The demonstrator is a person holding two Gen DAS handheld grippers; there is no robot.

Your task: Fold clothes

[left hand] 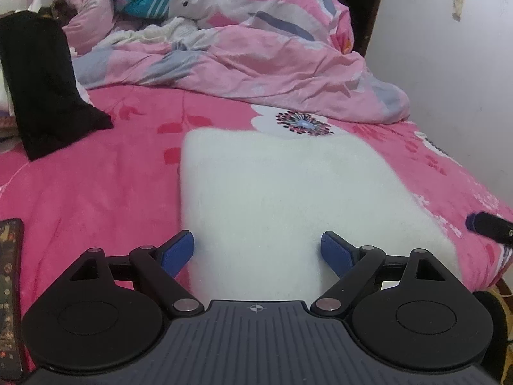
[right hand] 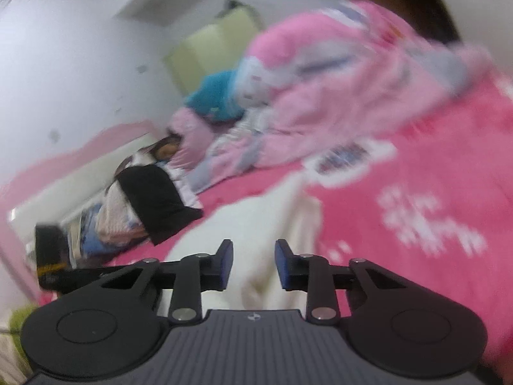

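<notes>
Already squared into a rectangle, the white fluffy garment [left hand: 288,199] lies flat on the pink bedsheet [left hand: 96,192], its near edge between the spread jaws of the left gripper [left hand: 257,252], which pinch nothing. Its long axis seems to run straight ahead from those jaws, toward the crumpled pink duvet [left hand: 243,61]; probably it lies so for a further fold. The right gripper [right hand: 254,264], jaws narrowly parted and holding nothing, hovers over the same cloth. Left of the jaws, black trousers [left hand: 41,86] drape apart.
</notes>
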